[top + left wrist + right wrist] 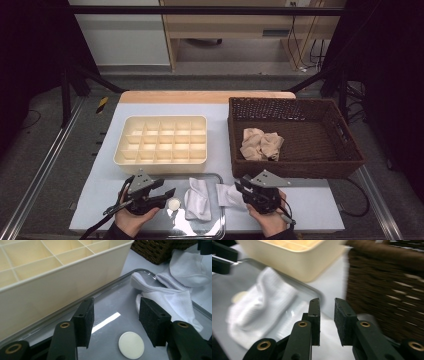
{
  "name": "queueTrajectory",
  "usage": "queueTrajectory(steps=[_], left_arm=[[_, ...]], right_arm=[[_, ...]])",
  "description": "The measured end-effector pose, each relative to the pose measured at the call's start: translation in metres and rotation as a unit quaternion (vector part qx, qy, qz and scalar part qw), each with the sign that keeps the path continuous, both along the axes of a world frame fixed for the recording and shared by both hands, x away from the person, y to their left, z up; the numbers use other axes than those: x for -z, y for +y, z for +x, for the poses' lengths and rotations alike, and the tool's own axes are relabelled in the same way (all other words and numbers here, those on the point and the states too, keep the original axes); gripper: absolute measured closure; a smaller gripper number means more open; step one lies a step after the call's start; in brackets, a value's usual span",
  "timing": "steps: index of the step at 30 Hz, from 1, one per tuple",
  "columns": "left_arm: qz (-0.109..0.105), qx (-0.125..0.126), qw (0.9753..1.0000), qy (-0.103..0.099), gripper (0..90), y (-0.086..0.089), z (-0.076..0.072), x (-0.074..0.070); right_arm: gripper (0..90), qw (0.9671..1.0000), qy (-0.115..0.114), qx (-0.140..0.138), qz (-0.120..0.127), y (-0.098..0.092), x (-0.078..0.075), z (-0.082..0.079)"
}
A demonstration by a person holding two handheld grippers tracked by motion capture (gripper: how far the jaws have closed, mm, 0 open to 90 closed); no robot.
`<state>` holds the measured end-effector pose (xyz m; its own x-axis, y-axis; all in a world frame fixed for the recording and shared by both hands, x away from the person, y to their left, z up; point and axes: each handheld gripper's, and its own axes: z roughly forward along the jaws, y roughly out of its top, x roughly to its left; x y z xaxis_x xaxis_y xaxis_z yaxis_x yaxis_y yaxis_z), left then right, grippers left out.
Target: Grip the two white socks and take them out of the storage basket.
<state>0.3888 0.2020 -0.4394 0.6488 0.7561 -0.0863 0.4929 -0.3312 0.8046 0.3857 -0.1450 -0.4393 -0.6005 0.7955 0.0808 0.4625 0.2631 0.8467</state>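
White tabletop, where I held my left gripper (pixel 115 323) unclenched over the tray (pixel 220 220), white socks (pixel 198 199) at its three o'clock, my right gripper (pixel 327 322) slightly parted and empty beside them; a hasty pinch risked snagging one layer only.

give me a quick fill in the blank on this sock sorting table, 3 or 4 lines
1. The beige socks lie inside the brown wicker ____.
2. The small white disc rests on the metal ____, between the open jaws of the left gripper.
3. The cream organizer with its many compartments holds ____ socks.
4. The white sock on the tray lies between the left gripper and the ____ gripper.

Missing words: basket; tray; no; right
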Motion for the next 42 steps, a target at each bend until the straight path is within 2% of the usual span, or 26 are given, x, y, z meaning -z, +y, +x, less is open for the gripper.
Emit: queueTrajectory(steps=[3, 7, 11, 15, 23, 27, 32, 36, 38, 42], left_arm=[[-0.004, 0.006, 1.0, 0.003, 47.0, -0.008, 0.0, 0.002], [0.001, 0.019, 0.9998, 0.007, 48.3, -0.019, 0.0, 0.007], [0.007, 0.026, 0.9995, 0.016, 50.9, -0.026, 0.001, 0.015], [0.007, 0.031, 0.9993, 0.022, 55.1, -0.029, 0.001, 0.019], [0.015, 0.046, 0.9979, 0.042, 66.4, -0.035, 0.004, 0.03], [0.019, 0.058, 0.997, 0.048, 76.0, -0.037, 0.004, 0.033], [0.017, 0.071, 0.9959, 0.054, 86.8, -0.037, 0.004, 0.034], [0.022, 0.072, 0.9962, 0.044, 88.1, -0.034, 0.001, 0.03], [0.025, 0.071, 0.9965, 0.037, 88.2, -0.03, -0.002, 0.026], [0.018, 0.058, 0.9974, 0.039, 88.3, -0.011, -0.007, 0.021]], right_arm=[[75.2, 0.9996, 0.01, -0.026, 0.009, 0.016, 0.002, 0.001], [75.3, 0.9977, 0.03, -0.06, 0.012, 0.039, 0.01, 0.001], [75.2, 0.9953, 0.051, -0.082, 0.007, 0.058, 0.022, 0.003], [75.0, 0.9936, 0.065, -0.093, 0.0, 0.068, 0.033, 0.002], [72.9, 0.9925, 0.07, -0.1, 0.003, 0.075, 0.039, 0.0], [73.5, 0.9919, 0.071, -0.104, -0.011, 0.078, 0.043, -0.001], [82.8, 0.9919, 0.066, -0.106, -0.024, 0.081, 0.046, -0.003], [88.5, 0.9916, 0.069, -0.107, -0.025, 0.08, 0.044, -0.003], [88.6, 0.9919, 0.068, -0.106, -0.02, 0.077, 0.041, -0.003], [88.8, 0.9938, 0.06, -0.094, -0.002, 0.065, 0.032, -0.005]])
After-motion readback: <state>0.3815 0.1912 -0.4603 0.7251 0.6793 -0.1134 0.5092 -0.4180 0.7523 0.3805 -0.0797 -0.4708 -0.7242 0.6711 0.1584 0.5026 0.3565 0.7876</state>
